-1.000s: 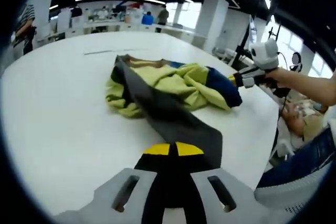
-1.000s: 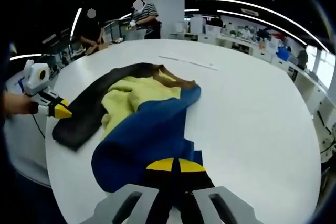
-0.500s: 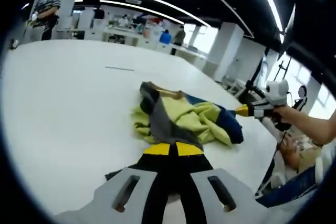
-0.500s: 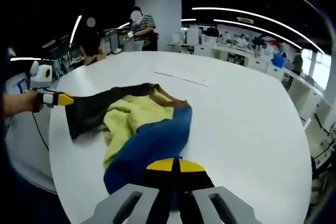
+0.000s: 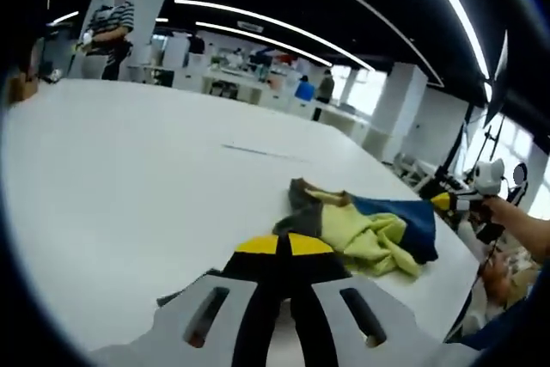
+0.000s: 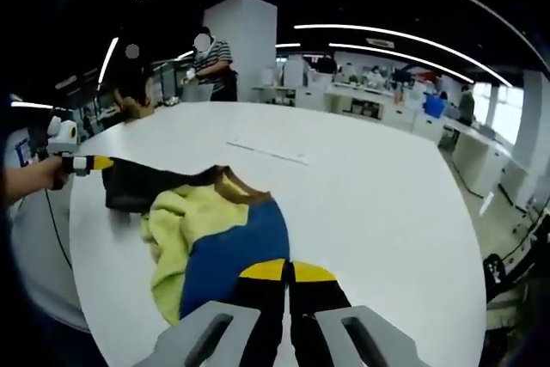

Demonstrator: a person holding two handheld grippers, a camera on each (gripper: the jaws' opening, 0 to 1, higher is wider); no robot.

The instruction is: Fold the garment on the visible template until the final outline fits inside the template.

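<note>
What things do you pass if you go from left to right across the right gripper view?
Person's hand → yellow-tipped left gripper → black, yellow and blue crumpled garment on the round white table → right gripper's own yellow-tipped jaws.

The left hand-held gripper (image 5: 284, 245) has two pale grey jaws, each pierced by a dark oblong slot, rising from the near edge; between them runs a black body that ends in two yellow tips split by a thin dark seam. The right hand-held gripper (image 6: 287, 271) is built alike: grey slotted jaws, black middle, yellow tips. Seen from the other side, each carries a white housing behind its yellow tips.
</note>
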